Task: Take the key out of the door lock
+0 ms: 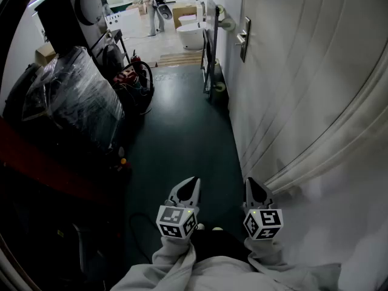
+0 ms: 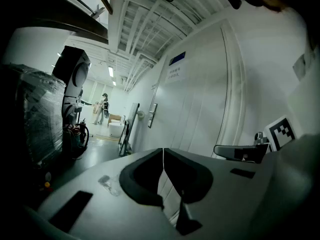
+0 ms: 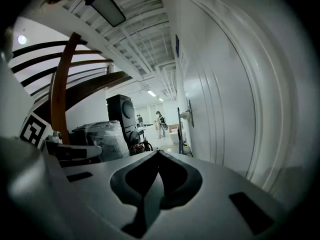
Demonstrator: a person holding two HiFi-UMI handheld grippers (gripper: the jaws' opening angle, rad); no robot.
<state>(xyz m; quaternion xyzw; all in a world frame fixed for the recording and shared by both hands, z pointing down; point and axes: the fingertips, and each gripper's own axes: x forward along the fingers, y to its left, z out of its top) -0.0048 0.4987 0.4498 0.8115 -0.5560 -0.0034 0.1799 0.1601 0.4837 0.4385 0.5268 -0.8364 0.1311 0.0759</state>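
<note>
A white door (image 1: 291, 83) runs along the right side of the corridor. Its metal handle and lock plate (image 1: 244, 38) sit far ahead of both grippers; the plate also shows small in the left gripper view (image 2: 152, 115) and the right gripper view (image 3: 189, 115). No key can be made out at this distance. My left gripper (image 1: 195, 179) (image 2: 163, 150) and right gripper (image 1: 249, 180) (image 3: 158, 152) are held side by side close to my body, pointing down the corridor. Both have their tips together with nothing between them.
A plastic-wrapped load (image 1: 79, 96) and a tall black machine (image 1: 73, 11) line the left side, with coiled hoses (image 1: 136, 80) beside them. A dark frame (image 1: 209, 59) leans on the wall before the lock plate. White fixtures (image 1: 194, 35) and a person (image 1: 154, 5) are at the far end.
</note>
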